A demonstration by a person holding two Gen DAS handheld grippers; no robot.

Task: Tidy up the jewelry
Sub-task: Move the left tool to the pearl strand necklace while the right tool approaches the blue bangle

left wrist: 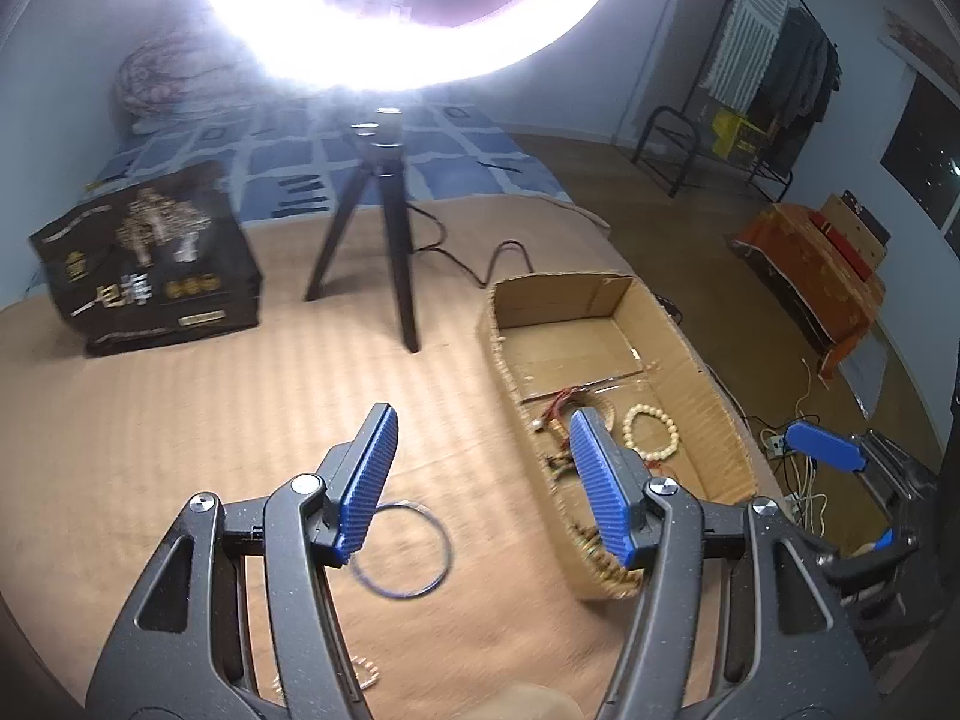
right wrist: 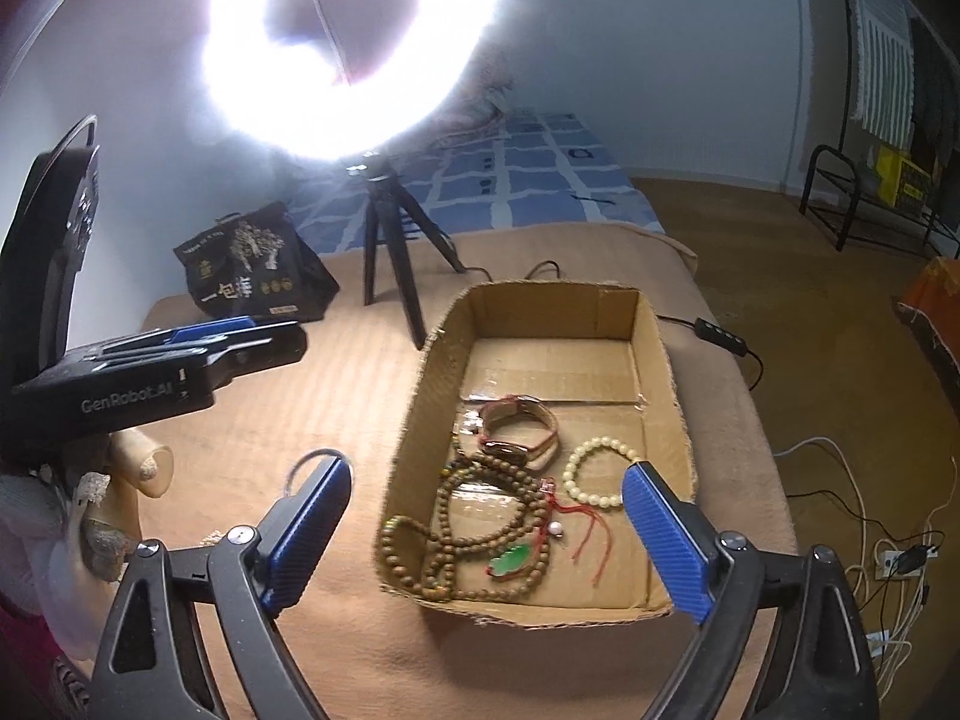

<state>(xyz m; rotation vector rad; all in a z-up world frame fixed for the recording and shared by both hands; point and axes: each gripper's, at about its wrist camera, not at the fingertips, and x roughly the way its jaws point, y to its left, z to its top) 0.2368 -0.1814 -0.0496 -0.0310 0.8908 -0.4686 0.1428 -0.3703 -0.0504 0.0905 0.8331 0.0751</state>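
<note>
Both wrist views over cardboard box [left wrist: 606, 300]

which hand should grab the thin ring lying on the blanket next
Left. Its open tongs hang right above the thin ring, which lies on the blanket outside the box. The right tongs, also open, are over the box instead.

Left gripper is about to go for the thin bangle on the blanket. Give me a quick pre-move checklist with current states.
1. Left gripper jaws open, holding nothing: ok.
2. Thin bangle lies flat on the blanket, outside the cardboard box: ok.
3. Bangle centred between the jaws: not ok, it sits beside the left finger.
4. Free floor in the box: ok, far half bare.
5. Right gripper out of the way: ok, open over the box.
6. Gold chain near the left gripper's base: cannot tell, mostly hidden.
</note>
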